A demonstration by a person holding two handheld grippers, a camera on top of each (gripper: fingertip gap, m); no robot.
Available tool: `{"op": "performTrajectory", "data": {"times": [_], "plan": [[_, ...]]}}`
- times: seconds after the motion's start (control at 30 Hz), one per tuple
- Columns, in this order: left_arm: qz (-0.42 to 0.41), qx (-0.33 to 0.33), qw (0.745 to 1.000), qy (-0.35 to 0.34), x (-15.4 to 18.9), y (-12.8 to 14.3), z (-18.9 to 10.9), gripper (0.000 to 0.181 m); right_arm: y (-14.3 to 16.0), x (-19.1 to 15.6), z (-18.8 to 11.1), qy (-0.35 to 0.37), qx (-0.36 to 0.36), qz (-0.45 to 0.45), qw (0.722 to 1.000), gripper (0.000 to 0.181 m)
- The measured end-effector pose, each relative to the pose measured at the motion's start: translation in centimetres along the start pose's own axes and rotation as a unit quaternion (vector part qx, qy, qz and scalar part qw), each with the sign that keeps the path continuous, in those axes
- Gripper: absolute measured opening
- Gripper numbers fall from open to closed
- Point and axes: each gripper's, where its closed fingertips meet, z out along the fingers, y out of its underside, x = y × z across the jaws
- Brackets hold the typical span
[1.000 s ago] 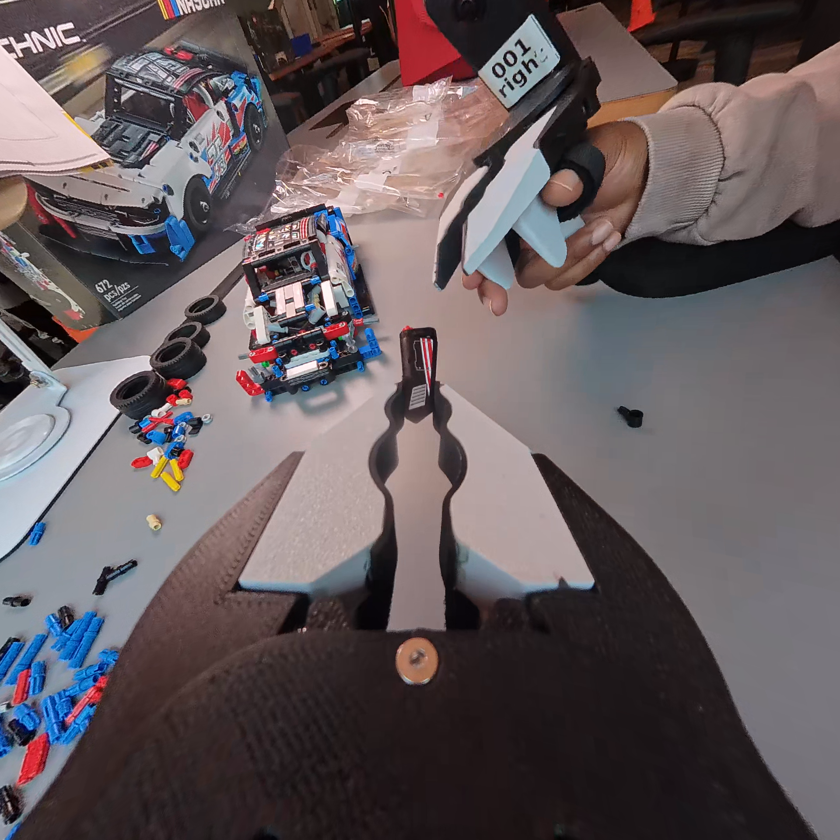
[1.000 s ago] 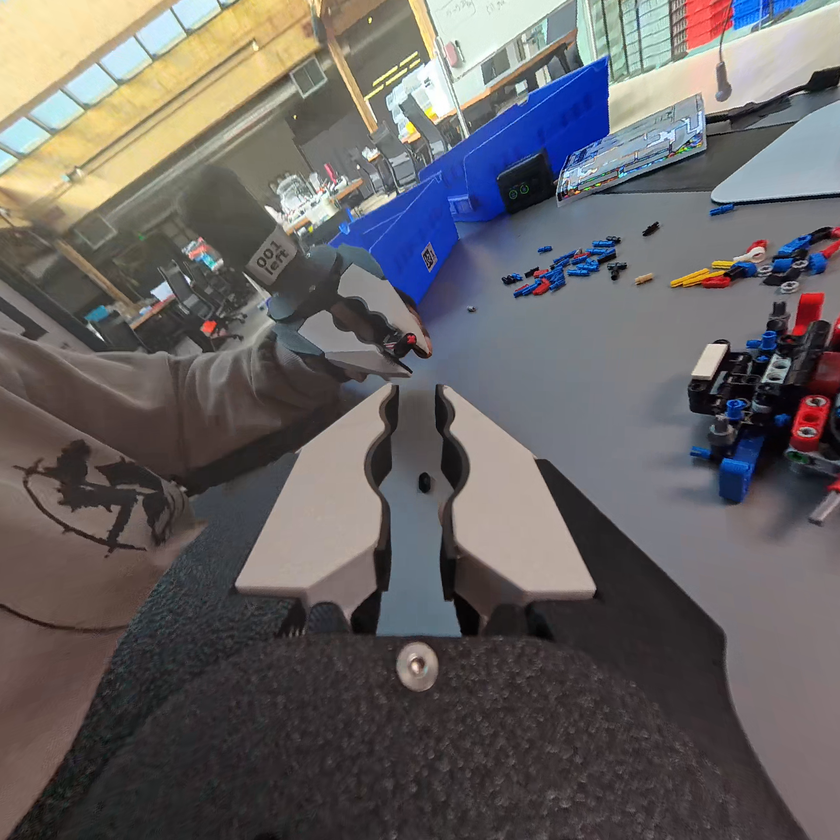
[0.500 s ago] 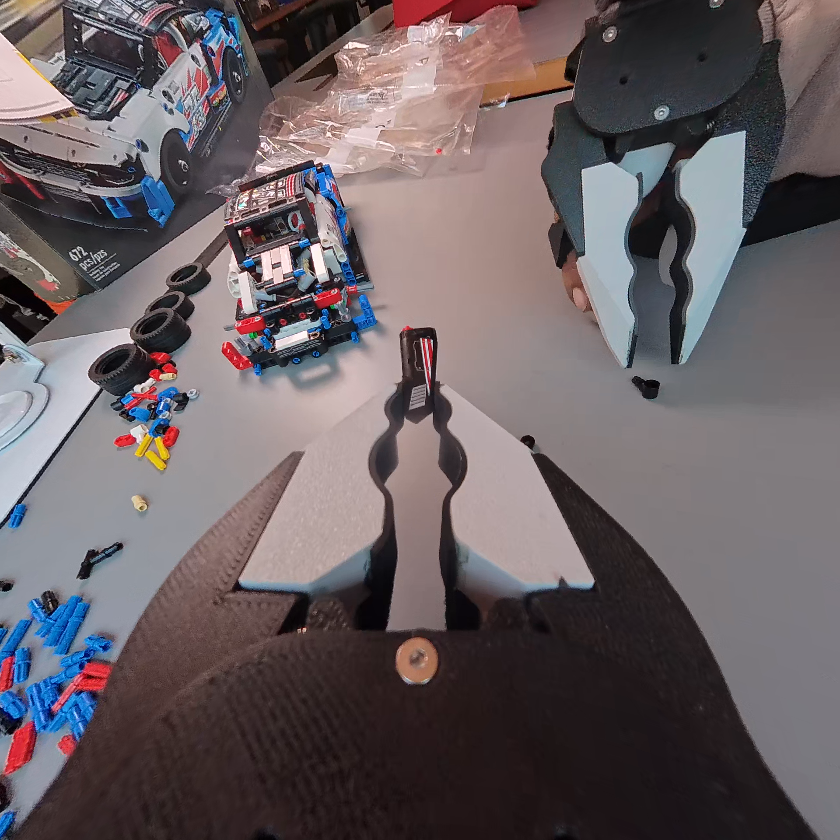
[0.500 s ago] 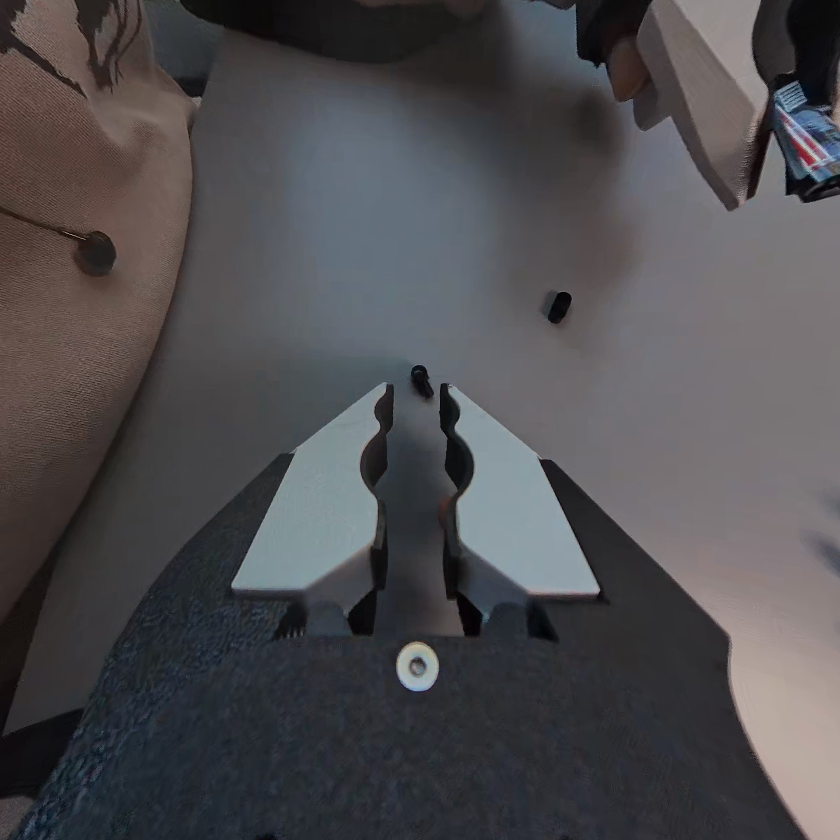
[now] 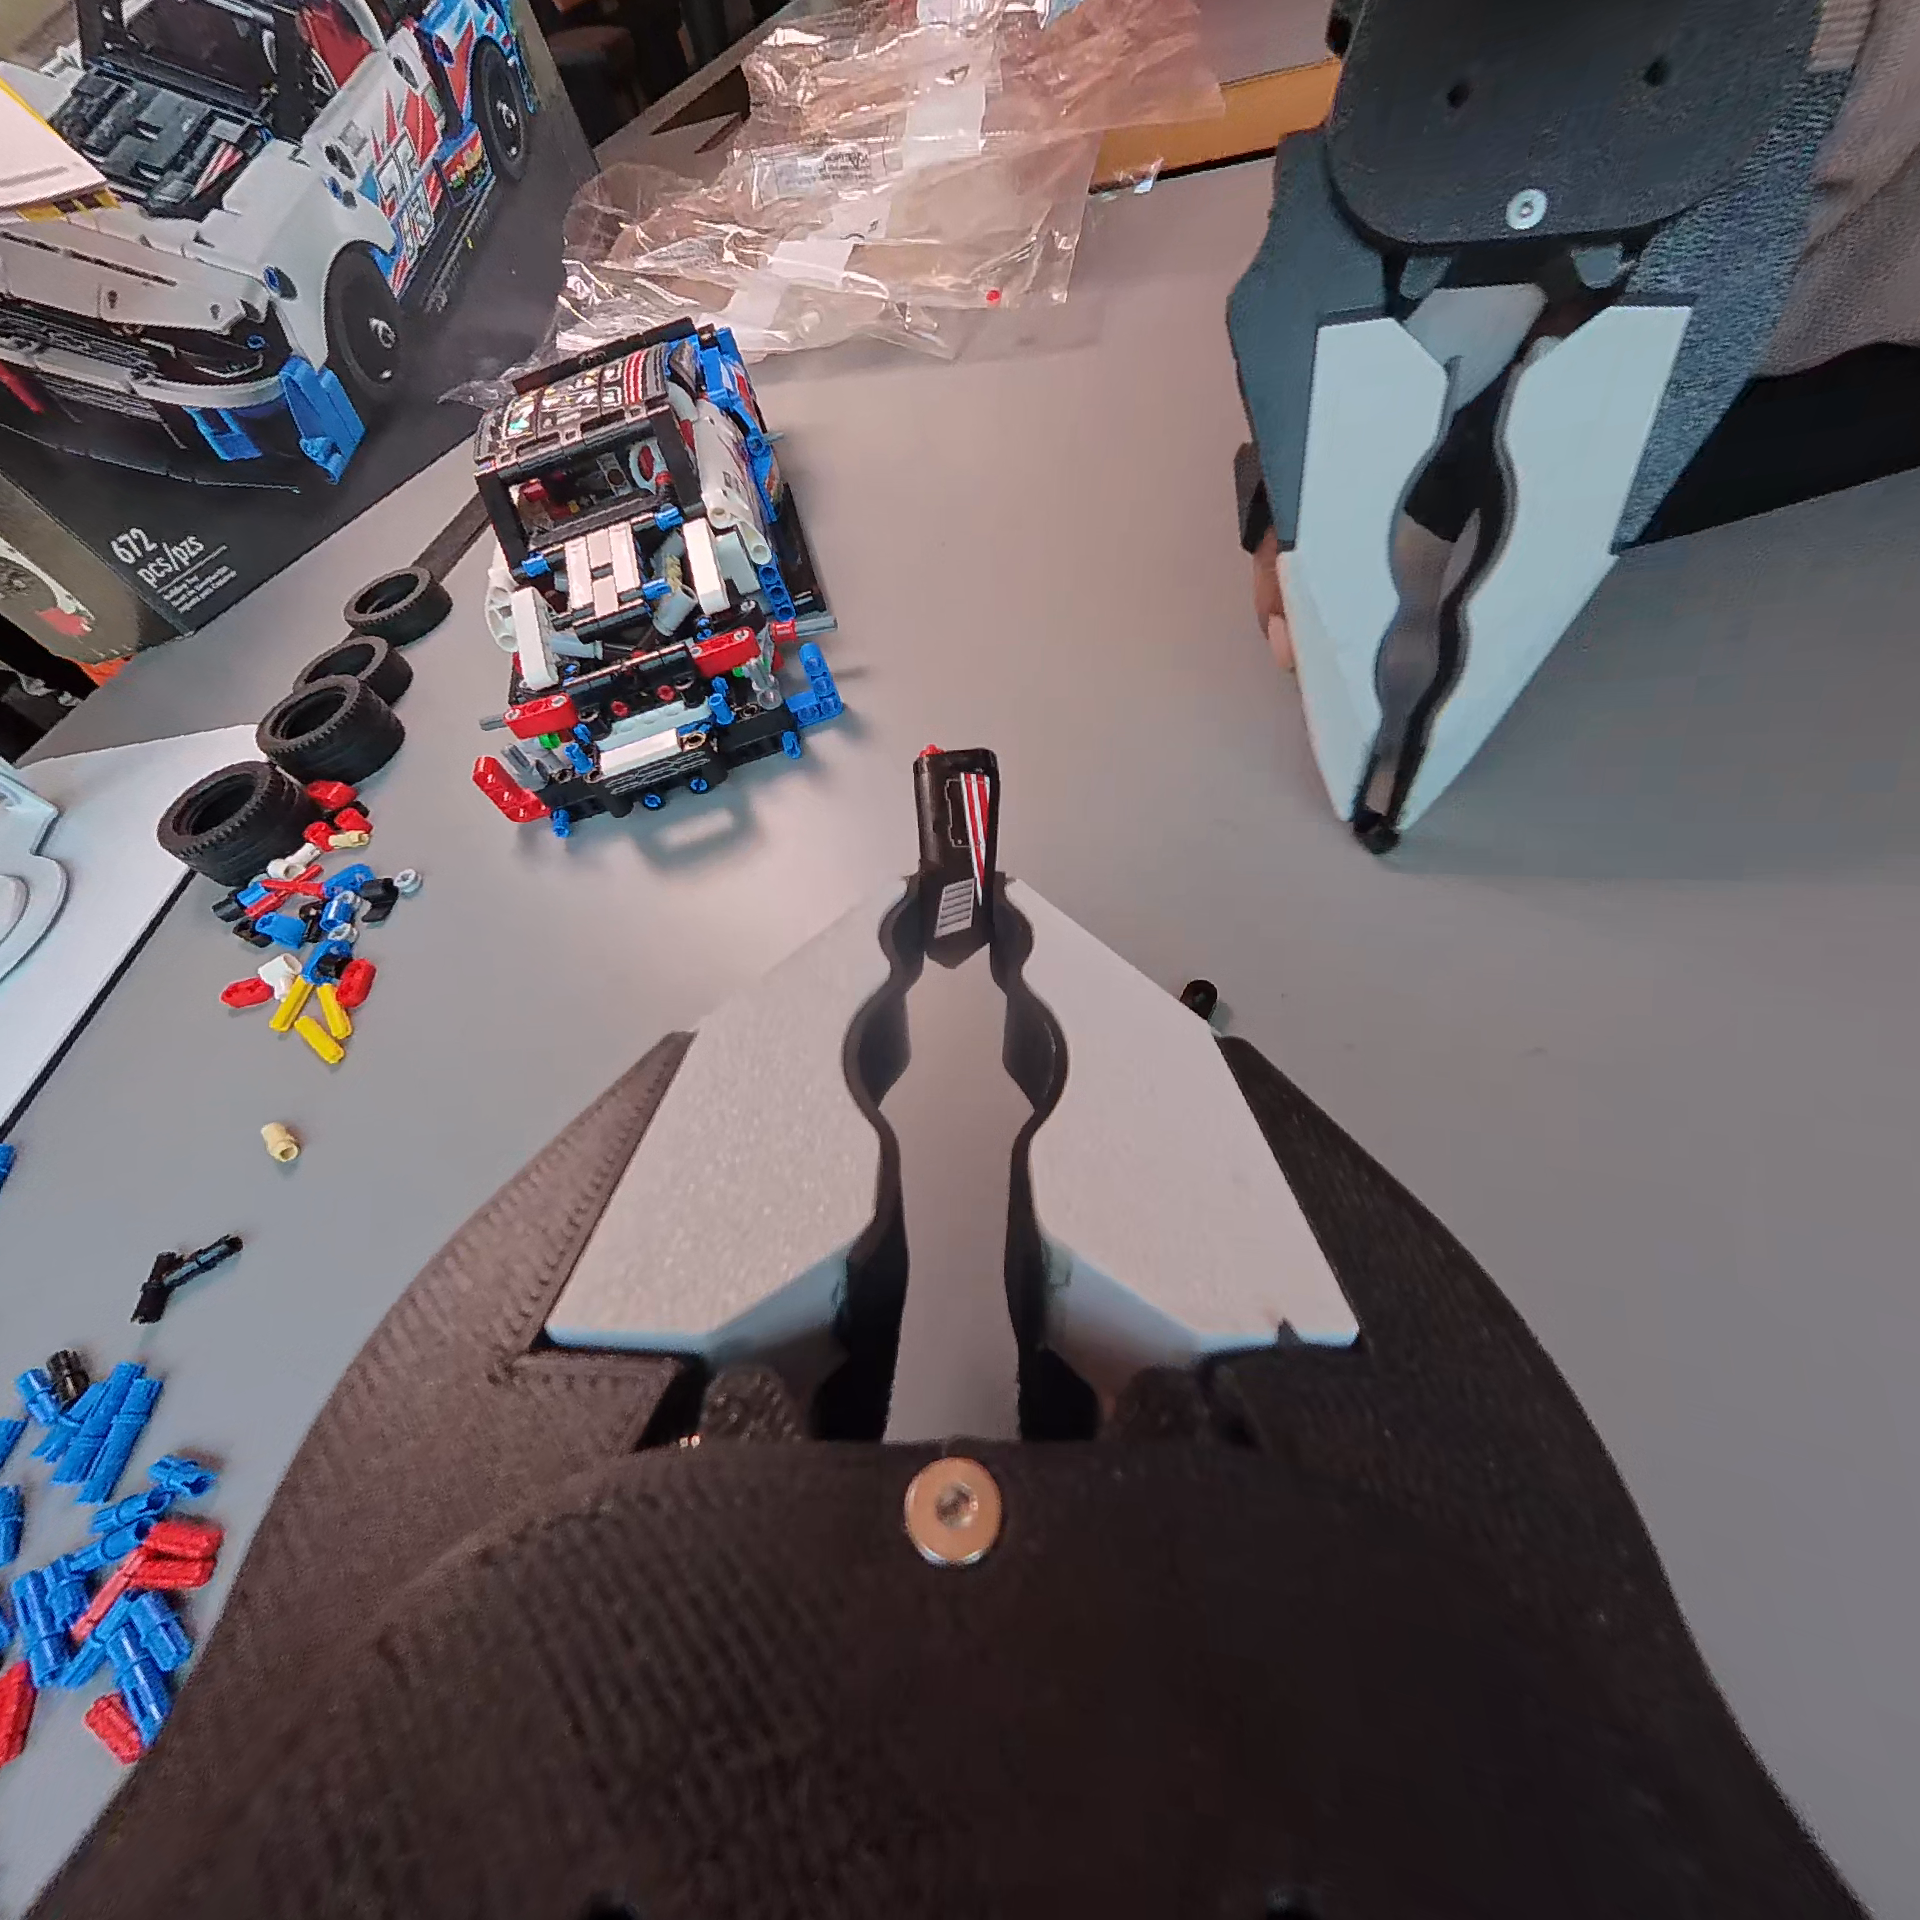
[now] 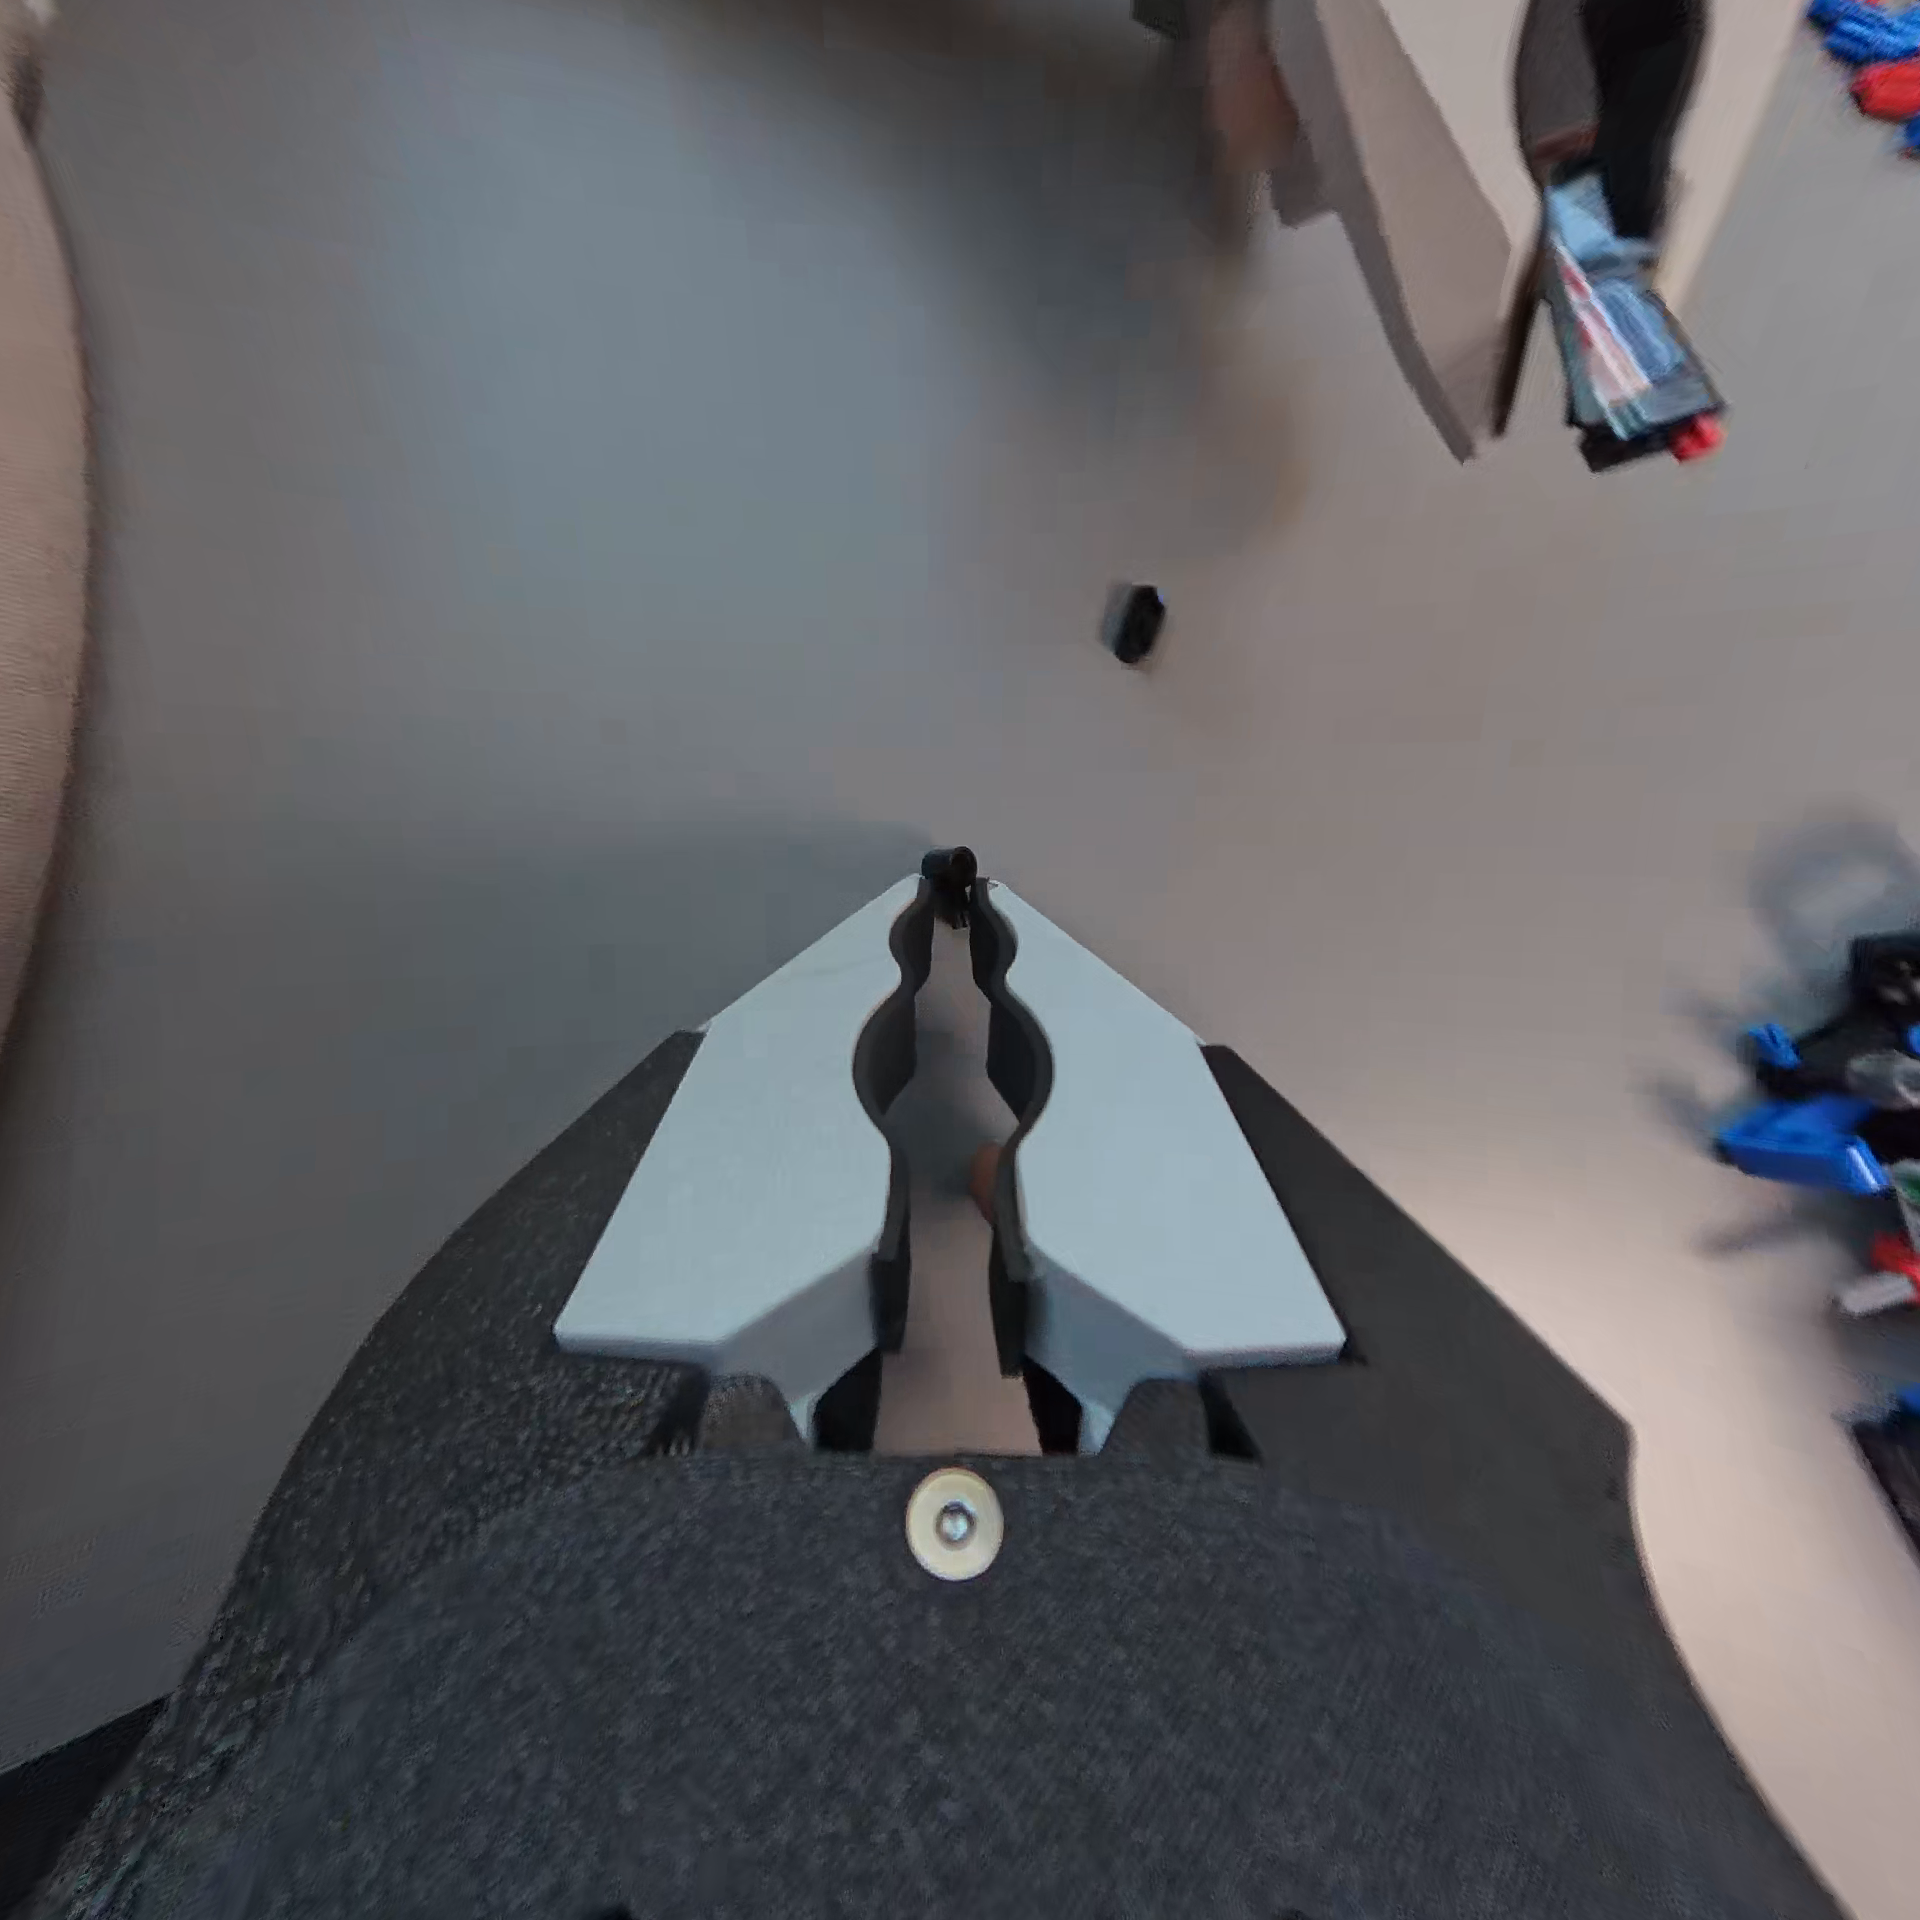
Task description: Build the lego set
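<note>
My left gripper (image 5: 956, 896) is shut on a black stickered panel piece (image 5: 956, 831) and holds it above the grey table (image 5: 1039, 468). It also shows in the right wrist view (image 6: 1621, 353). My right gripper (image 6: 951, 883) points down at the table and is shut on a small black pin (image 6: 948, 871); in the left wrist view this gripper (image 5: 1377, 821) has its tips at the table. A second black pin (image 6: 1132, 621) lies loose, also seen in the left wrist view (image 5: 1200, 994). The partly built car (image 5: 644, 582) stands to the left.
Several black tyres (image 5: 312, 727) and heaps of small coloured pins (image 5: 301, 935) lie left of the car. The set's box (image 5: 208, 239) stands at the far left. Clear plastic bags (image 5: 852, 177) lie behind the car. A blue and red pin heap (image 5: 94, 1538) lies near left. My hands' fingertips stand some 11 cm from each other. The partly built car (image 5: 644, 582) is about 20 cm from both grippers' fingertips.
My right gripper swung down to the table, came over the small black pin and shut on it. My left gripper kept hold of the panel piece and shifted slightly.
</note>
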Motion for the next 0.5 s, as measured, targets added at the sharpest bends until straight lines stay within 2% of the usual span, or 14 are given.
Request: {"op": "performTrajectory", "data": {"times": [0.03, 0.2, 0.4, 0.5], "plan": [[0.0, 0.0, 1.0, 0.0, 0.0, 0.0, 0.0, 0.01, 0.4, 0.9, -0.2, 0.015, -0.001, 0.012, 1.0, 0.005], [0.002, 0.0, 1.0, 0.001, 0.1, 0.0, 0.0, 0.01, 2.2, 4.7, -1.2, 0.087, -0.008, 0.078, 0.993, 0.005], [0.003, 0.003, 1.0, 0.001, 0.1, -0.2, -0.1, 0.01, 2.6, 5.8, -1.5, 0.11, -0.005, 0.095, 0.989, 0.006], [0.002, 0.002, 1.0, 0.0, 0.0, -0.1, -0.1, 0.01, 2.4, 6.4, -1.9, 0.125, 0.007, 0.099, 0.987, 0.016]]}}
